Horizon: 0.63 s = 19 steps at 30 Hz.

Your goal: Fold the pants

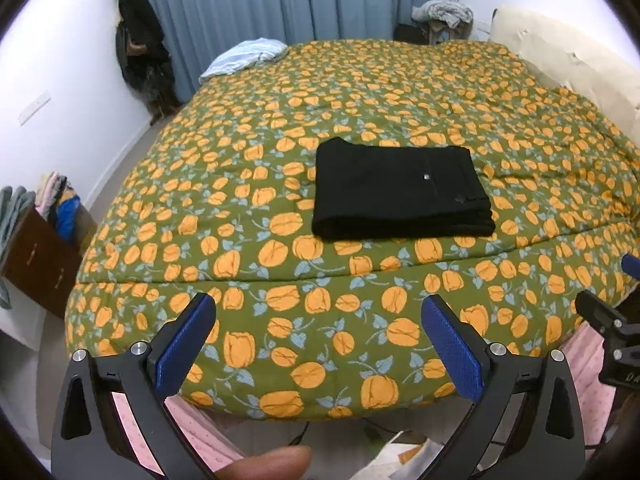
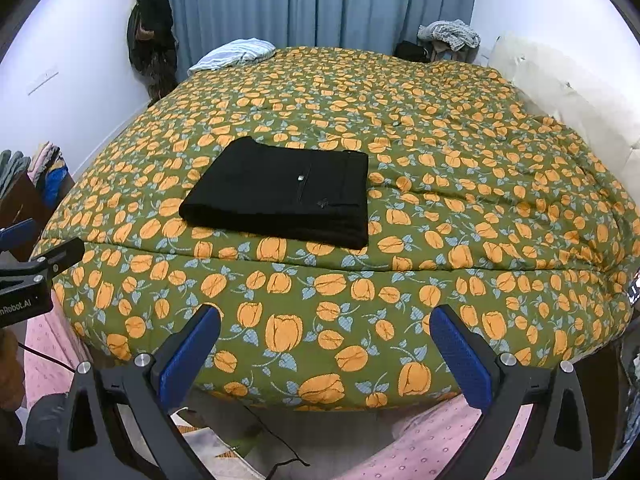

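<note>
We see the black pants (image 1: 400, 190) lying folded into a flat rectangle on the tulip-patterned quilt (image 1: 280, 120), well ahead of both claws. Our left gripper (image 1: 320, 344) and right gripper (image 2: 326, 350) hover at the bed's near edge, jaws spread wide and empty

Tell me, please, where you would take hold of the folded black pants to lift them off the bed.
Grip the thick folded edge of the pants nearest the grippers, coming in low from the front: the stacked layers face that way, so one pinch catches them all.
</note>
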Available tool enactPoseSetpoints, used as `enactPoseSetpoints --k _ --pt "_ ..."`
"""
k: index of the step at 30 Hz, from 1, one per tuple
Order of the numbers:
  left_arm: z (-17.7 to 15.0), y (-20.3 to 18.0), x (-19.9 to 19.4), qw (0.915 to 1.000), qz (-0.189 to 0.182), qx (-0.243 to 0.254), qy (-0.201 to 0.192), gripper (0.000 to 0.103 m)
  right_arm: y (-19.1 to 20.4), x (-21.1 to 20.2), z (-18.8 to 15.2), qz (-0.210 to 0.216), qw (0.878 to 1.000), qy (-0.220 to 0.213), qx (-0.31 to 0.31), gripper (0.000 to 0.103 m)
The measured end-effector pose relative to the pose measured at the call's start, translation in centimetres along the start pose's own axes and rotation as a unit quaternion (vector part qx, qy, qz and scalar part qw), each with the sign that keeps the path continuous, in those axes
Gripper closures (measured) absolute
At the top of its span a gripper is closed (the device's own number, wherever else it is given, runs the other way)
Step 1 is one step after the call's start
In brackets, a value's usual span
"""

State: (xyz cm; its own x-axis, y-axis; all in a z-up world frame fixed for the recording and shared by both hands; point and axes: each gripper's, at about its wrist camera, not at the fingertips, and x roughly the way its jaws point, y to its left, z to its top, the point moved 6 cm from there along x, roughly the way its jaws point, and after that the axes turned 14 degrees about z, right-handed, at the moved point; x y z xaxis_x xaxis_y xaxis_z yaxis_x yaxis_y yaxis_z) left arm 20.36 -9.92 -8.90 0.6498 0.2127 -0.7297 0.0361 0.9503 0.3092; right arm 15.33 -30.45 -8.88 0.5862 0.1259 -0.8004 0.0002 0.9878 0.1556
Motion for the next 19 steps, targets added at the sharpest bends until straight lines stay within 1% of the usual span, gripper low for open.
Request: enactPoseSetpoints --k 5,13,19 --pt "-0.3 -0.4 0.3 0.9999 0.003 0.006 0.008 0.001 -0.1 0.0 -0.1 -0.004 1.000 -0.004 0.004 0.000" --pt "-0.8 -0.9 0.9 0.9997 -0.003 0.008 0.022 0.001 -0.3 0.6 -0.5 -0.005 1.000 0.006 0.006 0.000" --pt "-1.0 -1.3 0.8 0.9995 -0.020 0.011 0.023 0.000 -0.6 0.8 -0.5 -0.003 1.000 0.007 0.010 0.000"
